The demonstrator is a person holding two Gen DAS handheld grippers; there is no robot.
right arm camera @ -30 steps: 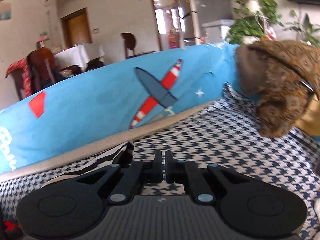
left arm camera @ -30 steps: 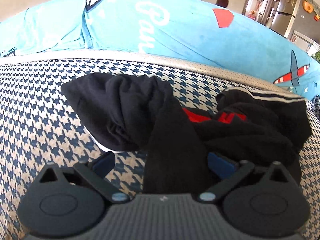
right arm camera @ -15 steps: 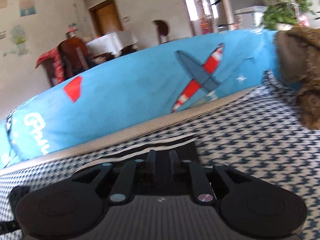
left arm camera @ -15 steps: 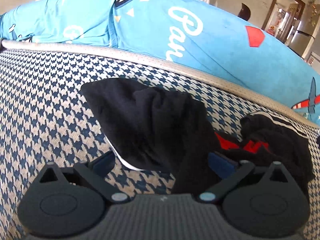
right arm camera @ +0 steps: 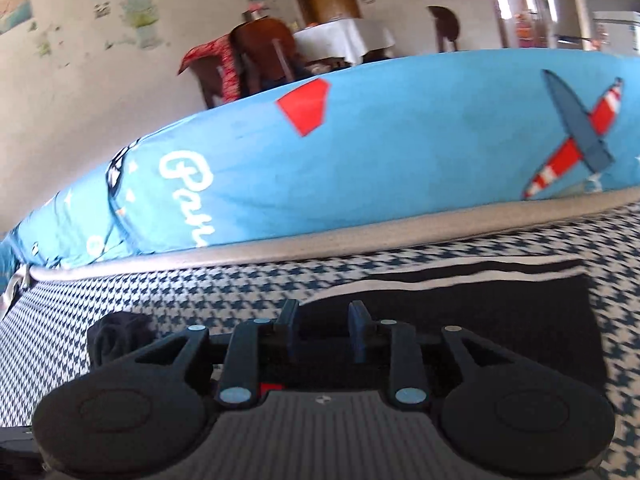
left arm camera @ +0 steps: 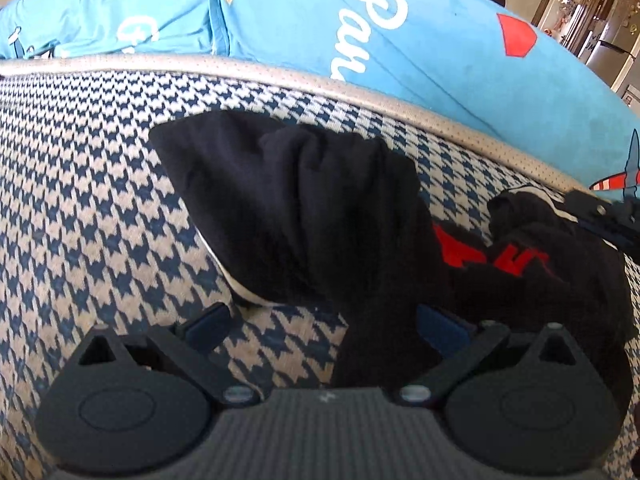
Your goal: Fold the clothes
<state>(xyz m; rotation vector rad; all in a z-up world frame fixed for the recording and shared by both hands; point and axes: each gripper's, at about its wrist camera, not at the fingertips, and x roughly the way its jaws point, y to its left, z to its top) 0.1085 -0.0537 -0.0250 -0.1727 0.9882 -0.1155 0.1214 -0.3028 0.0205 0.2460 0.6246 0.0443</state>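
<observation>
The black garment (left arm camera: 304,208) is seen crumpled on the houndstooth cushion (left arm camera: 80,200). The left tongs (left arm camera: 324,324) are spread wide around a fold of it. The right tongs (right arm camera: 324,330) are parted slightly over its striped hem (right arm camera: 460,276).

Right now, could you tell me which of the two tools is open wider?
The left tool: its fingers are spread wide around the black garment, while the right tool shows only a narrow gap.
</observation>
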